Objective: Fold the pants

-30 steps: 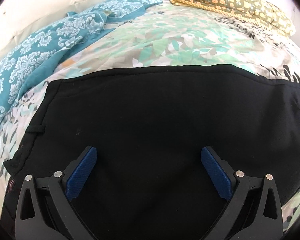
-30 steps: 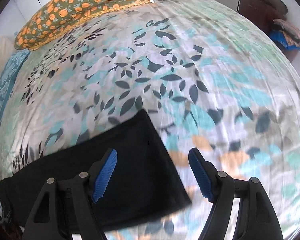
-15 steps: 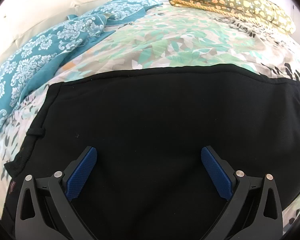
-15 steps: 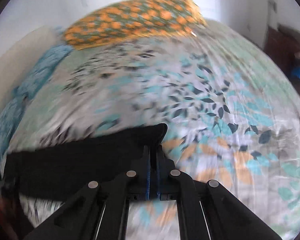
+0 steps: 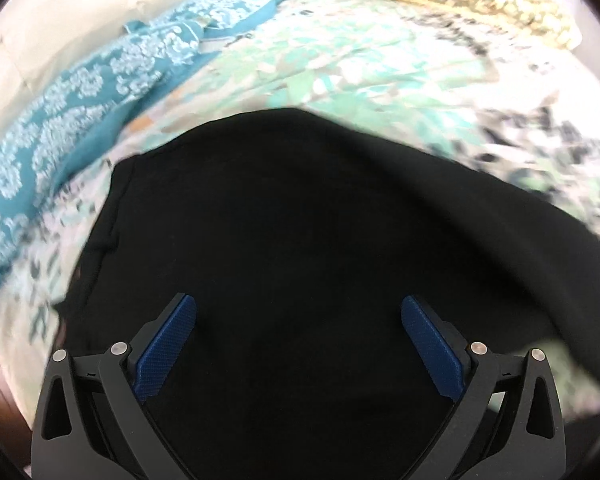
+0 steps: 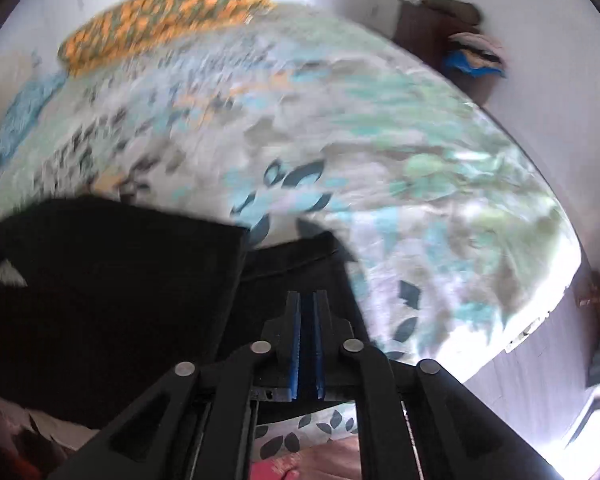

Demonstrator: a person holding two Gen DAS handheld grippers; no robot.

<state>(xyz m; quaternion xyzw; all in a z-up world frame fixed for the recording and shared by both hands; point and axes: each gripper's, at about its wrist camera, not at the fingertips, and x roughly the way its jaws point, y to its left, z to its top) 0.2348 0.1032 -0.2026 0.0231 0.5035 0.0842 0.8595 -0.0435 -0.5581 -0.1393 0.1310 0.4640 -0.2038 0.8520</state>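
Black pants (image 6: 100, 300) in right claw (image 6: 308, 312)

The left tongs (image 5: 299, 322) tilt steeply down over the pants (image 5: 300, 220), blue pads spread wide with nothing between them. The right tongs (image 6: 308, 300) also tilt down; their pads, a narrow gap apart and opening, hold dark pants cloth.

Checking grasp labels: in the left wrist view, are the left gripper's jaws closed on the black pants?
No. The left gripper has its jaws spread wide above the black pants, pinching no fabric.
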